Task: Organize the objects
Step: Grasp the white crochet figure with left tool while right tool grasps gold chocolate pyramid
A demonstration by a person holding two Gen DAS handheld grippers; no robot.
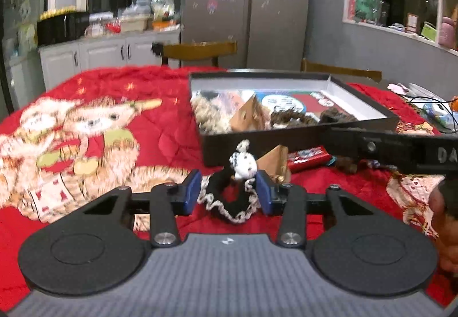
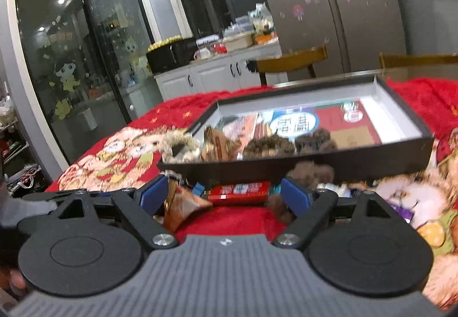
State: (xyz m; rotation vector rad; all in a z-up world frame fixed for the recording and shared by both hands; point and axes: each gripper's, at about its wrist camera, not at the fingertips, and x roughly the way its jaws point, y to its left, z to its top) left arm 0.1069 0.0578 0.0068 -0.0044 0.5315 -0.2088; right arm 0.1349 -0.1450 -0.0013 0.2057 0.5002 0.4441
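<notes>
A black shallow box (image 1: pixel 286 142) (image 2: pixel 315 165) with a white inside stands on the red quilt and holds furry scrunchies, a brown packet and cards. My left gripper (image 1: pixel 229 191) has its blue pads on both sides of a black scrunchie with a white lace edge and a small white plush head (image 1: pixel 242 163); the pads seem to touch it. My right gripper (image 2: pixel 224 194) is open low over the quilt in front of the box, with a brown packet (image 2: pixel 183 208) by its left finger and a red packet (image 2: pixel 239 190) ahead. The right gripper's arm (image 1: pixel 400 149) crosses the left wrist view.
The red quilt with bear prints (image 1: pixel 86 128) covers the table. A brown packet (image 1: pixel 276 159), a red packet (image 1: pixel 309 158) and dark scrunchies lie before the box. Wooden chairs (image 1: pixel 200 50), white cabinets and a fridge stand behind. Cables and small items lie far right (image 1: pixel 435 108).
</notes>
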